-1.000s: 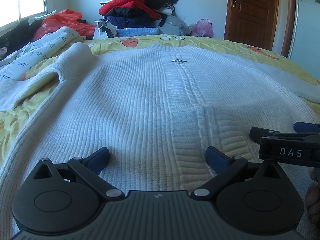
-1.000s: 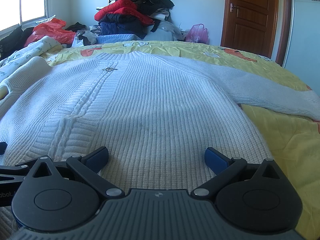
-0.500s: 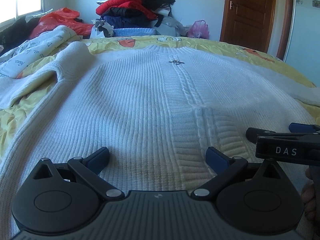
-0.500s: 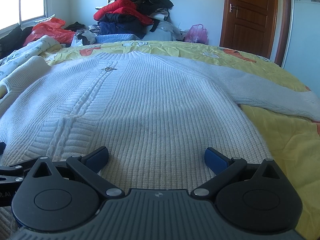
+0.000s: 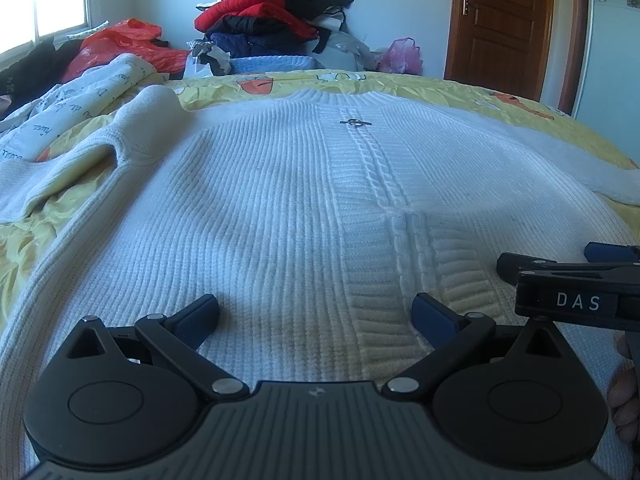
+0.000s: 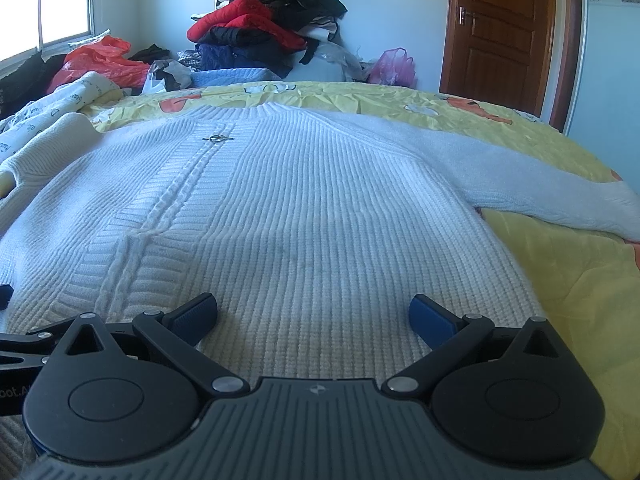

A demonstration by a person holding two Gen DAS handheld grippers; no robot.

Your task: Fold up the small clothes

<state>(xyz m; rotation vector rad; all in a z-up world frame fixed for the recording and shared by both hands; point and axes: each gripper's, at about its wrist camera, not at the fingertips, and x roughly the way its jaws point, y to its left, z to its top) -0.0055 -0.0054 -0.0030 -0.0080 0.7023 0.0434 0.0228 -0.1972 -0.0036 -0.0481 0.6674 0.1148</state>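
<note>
A bed covered by a yellow printed sheet (image 6: 552, 264) is seen filling most of both views. Spread flat over it, front side up, is a white ribbed knit sweater (image 5: 260, 216), its hem toward 6 o'clock and its collar toward 12 o'clock. A cable-knit band is seen running up its middle, and one sleeve (image 6: 520, 176) is stretched out toward 3 o'clock in the right wrist view, while the other sleeve (image 5: 80, 160) is bunched toward 9 o'clock in the left wrist view. A heap of red and dark clothes (image 6: 272, 32) is piled against the far wall at 12 o'clock, with a red plastic bag (image 5: 120, 44) at 10 o'clock and a brown wooden door (image 6: 500, 32) at 1 o'clock. A printed white cloth (image 5: 68, 108) is laid at 9 o'clock beside the bunched sleeve.

The left gripper (image 5: 316, 314) is held low over the sweater's hem near the cable band, its blue-padded fingers (image 5: 200, 314) spread wide apart with nothing between them. The right gripper (image 6: 314, 312) is held likewise over the hem just beside it, its fingers (image 6: 432, 318) also wide apart and empty. Part of a hand (image 5: 624, 392) is glimpsed at 4 o'clock in the left wrist view. A small metal clasp (image 5: 354, 122) is fixed below the collar.
</note>
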